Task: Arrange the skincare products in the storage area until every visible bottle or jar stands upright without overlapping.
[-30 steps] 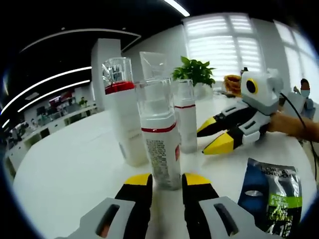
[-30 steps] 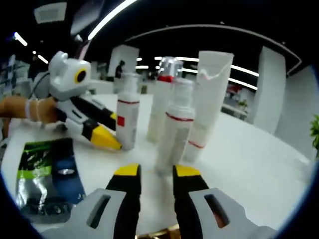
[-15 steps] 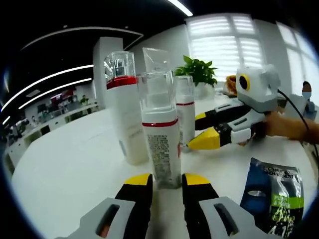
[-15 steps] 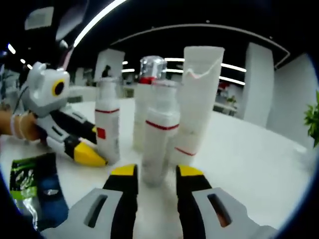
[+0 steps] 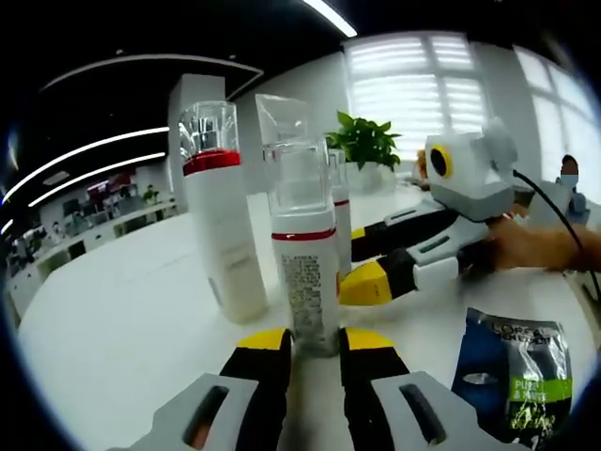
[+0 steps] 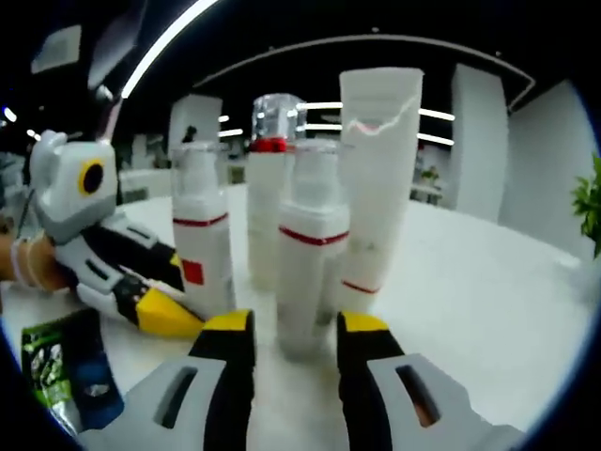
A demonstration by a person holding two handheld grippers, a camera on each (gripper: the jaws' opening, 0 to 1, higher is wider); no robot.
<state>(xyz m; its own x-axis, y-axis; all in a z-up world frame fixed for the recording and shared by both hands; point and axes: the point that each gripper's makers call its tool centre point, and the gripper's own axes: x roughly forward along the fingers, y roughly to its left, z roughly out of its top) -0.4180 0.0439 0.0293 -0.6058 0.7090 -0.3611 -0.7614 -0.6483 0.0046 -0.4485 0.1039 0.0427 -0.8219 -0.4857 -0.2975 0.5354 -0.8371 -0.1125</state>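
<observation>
Four white bottles/tube upright, clustered mid-frame on surface (image 5: 113,310). Left gripper (image 5: 314,340) spread, straddling pump bottle (image 5: 306,254) base. Right gripper (image 6: 295,324) spread around neighbouring bottle (image 6: 307,254). Advise closing low, squarely, nudging apart slowly to avoid toppling tall tube (image 6: 376,178).

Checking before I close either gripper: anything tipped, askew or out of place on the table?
One thing: a dark sachet lies flat on the table, apart from the group. The four containers stand upright: the pump bottle between the left gripper jaws, the red-collared bottle, the tube and the small bottle.
</observation>
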